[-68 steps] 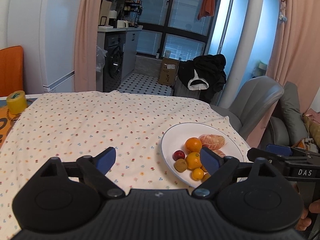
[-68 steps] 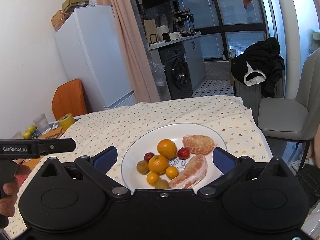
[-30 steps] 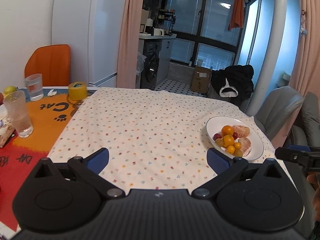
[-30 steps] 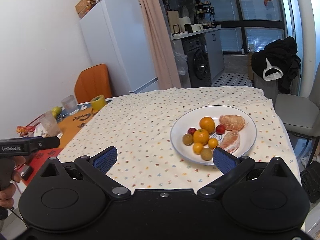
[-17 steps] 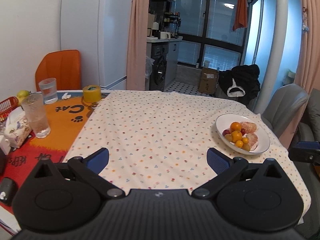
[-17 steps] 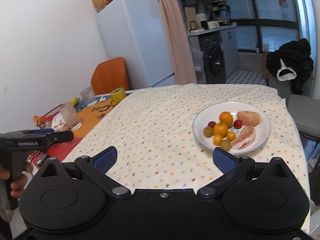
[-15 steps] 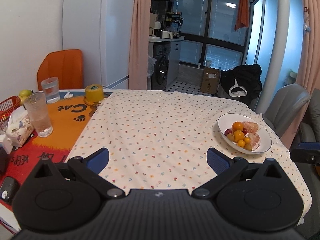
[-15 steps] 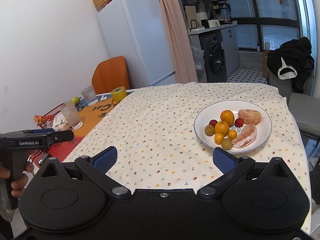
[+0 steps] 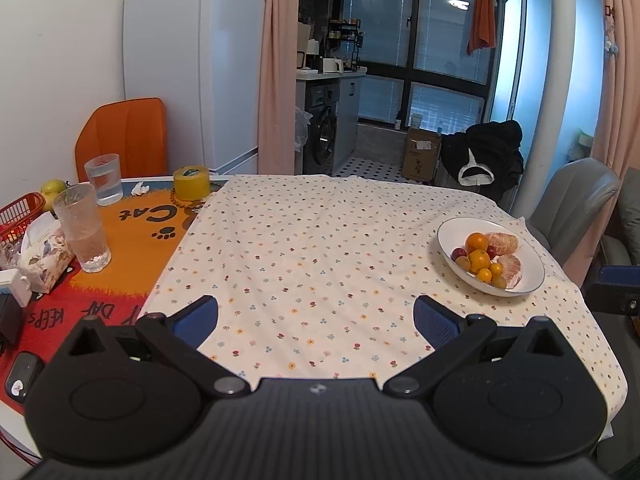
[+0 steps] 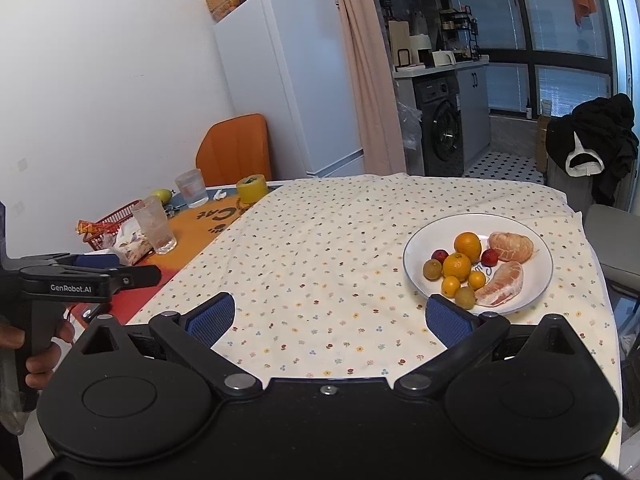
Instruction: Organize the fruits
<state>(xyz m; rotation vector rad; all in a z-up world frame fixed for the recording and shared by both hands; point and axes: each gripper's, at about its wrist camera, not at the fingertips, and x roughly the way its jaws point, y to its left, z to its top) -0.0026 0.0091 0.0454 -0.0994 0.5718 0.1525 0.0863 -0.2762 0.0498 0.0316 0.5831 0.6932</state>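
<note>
The round white plate of mixed fruit (image 10: pixel 536 276) sits at the desk's right edge, just beyond the right gripper (image 10: pixel 328 316); the left gripper (image 9: pixel 316 316) is farther. Both grippers' fingers stand apart, empty.

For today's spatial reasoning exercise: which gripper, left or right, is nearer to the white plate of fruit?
Right. The right gripper faces the plate, which sits just beyond its right finger. The left gripper is held off to the plate's left, farther away.
</note>
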